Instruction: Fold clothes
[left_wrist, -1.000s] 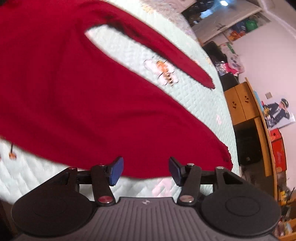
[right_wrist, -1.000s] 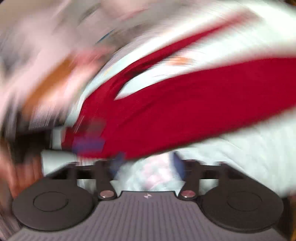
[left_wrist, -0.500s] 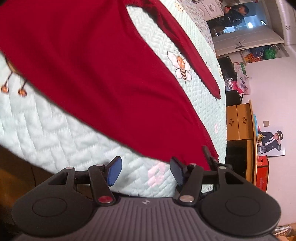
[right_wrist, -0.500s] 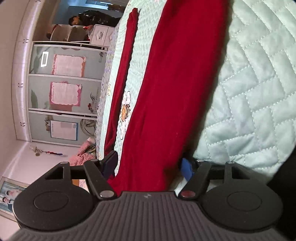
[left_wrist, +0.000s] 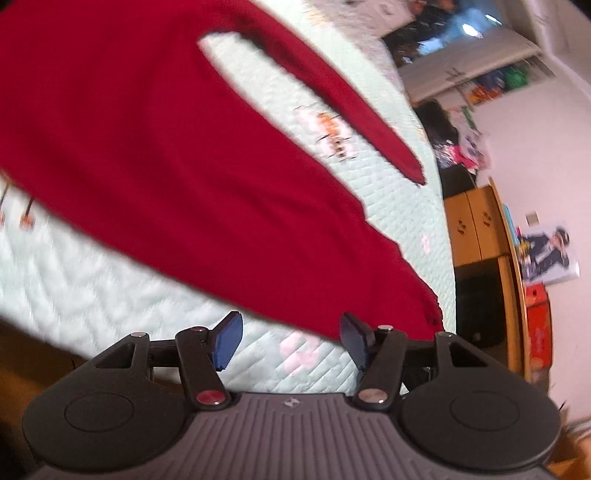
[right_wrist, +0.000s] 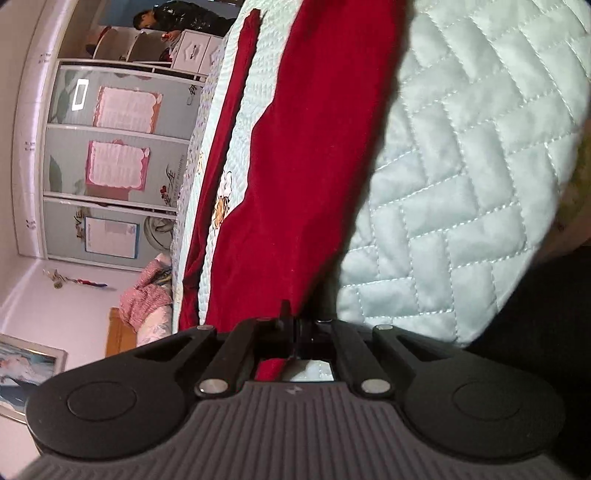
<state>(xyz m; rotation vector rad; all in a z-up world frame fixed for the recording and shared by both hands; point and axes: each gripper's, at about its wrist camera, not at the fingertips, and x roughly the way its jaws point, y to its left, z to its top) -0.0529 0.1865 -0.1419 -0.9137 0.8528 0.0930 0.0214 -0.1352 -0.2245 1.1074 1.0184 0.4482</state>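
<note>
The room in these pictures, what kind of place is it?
Most likely a home bedroom. A red garment lies on a quilted pale green bedspread, with sliding wardrobe doors beyond and a wooden cabinet by the wall.

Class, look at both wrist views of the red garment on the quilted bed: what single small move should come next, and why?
Probably the left gripper should ease forward to the red garment hem just ahead of it and close there. The right gripper is already shut on the garment's edge, while the left gripper's blue pads stand apart over the pale quilt, holding nothing. A fold likely needs both corners held.
</note>
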